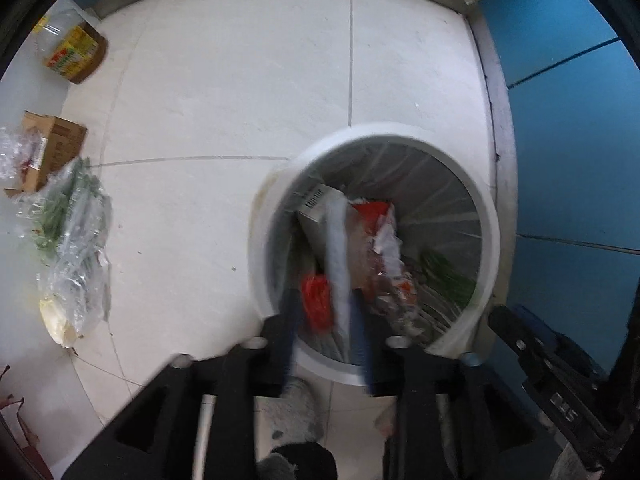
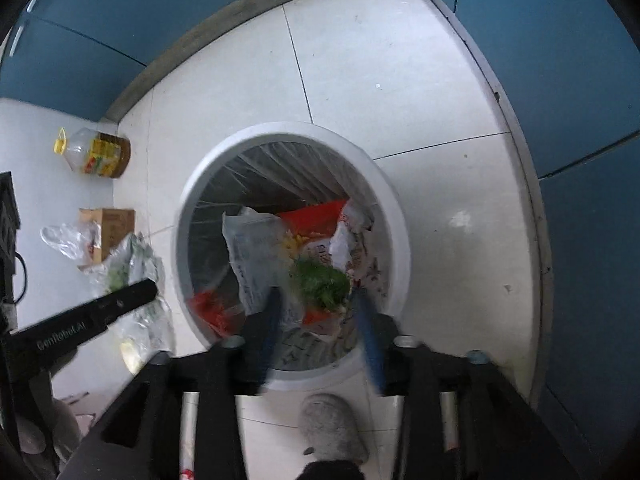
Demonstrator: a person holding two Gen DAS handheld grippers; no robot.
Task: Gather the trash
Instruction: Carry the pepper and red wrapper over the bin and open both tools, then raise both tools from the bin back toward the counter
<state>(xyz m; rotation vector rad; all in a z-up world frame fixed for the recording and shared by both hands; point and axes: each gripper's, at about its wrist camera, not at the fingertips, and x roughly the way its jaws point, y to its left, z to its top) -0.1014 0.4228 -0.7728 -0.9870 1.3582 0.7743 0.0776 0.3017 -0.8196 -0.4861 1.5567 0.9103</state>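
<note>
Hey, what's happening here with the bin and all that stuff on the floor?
A person holding two grippers is collecting trash. Both the left gripper and the right gripper hang open over the white bin, with wrappers dropping in. A cardboard box, plastic bags and an oil bottle remain on the floor.

Plastic, card and tile around the bin

The white bin (image 1: 494, 240) looks smooth matt plastic, lined with thin glossy film; crinkled clear plastic bags (image 1: 76, 248) at left shine on the pale, faintly glossy floor tiles (image 1: 240, 80). The brown box (image 1: 56, 148) is dull cardboard, the bottle (image 2: 96, 154) clear plastic, the slipper (image 2: 332, 424) fuzzy grey cloth.
</note>
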